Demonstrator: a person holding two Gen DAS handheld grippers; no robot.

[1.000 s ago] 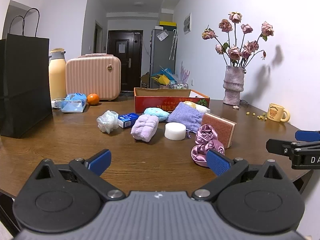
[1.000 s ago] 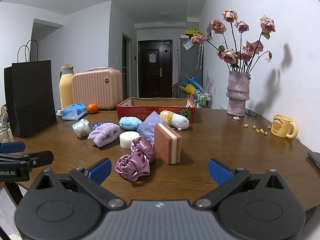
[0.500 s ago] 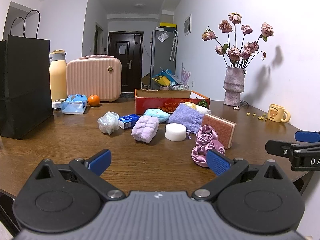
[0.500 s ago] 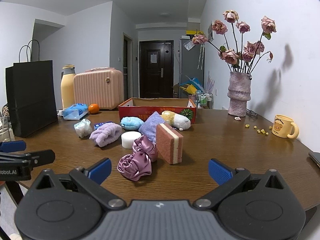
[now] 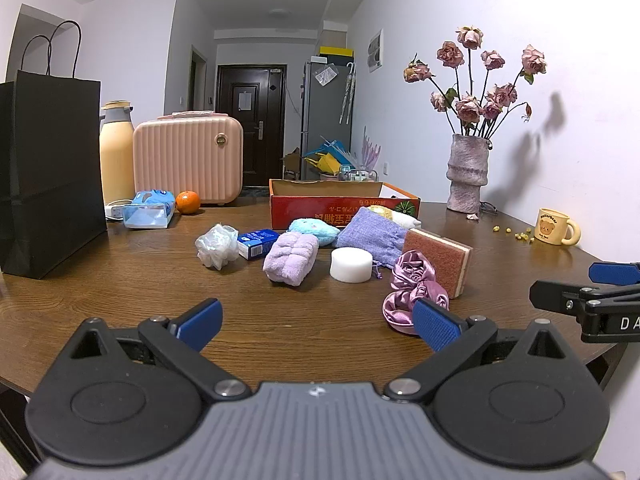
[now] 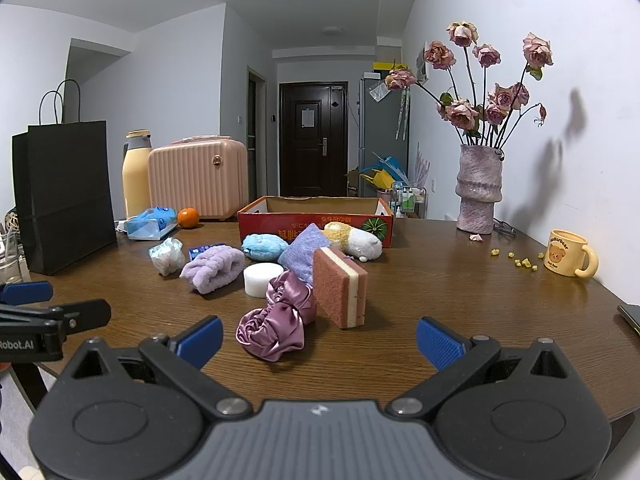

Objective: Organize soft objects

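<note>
Both grippers hover at the table's [image 6: 460, 308] near edge, empty: left gripper [image 5: 316, 322] with jaws spread wide, right gripper [image 6: 318, 340] likewise apart. Nearest the right gripper lies the scrunchie [image 6: 276, 318], touching the upright sponge [image 6: 339, 286]. Behind sit the white puck [image 6: 262, 278], lilac towel [image 6: 212, 268], pouch [image 6: 305, 251] and plush [image 6: 354, 238], then the box [image 6: 316, 216] toward the far edge. Judgement: nothing sorted yet. Recommended: lower over the scrunchie's bulk, close gently, and avoid toppling the sponge.
</note>
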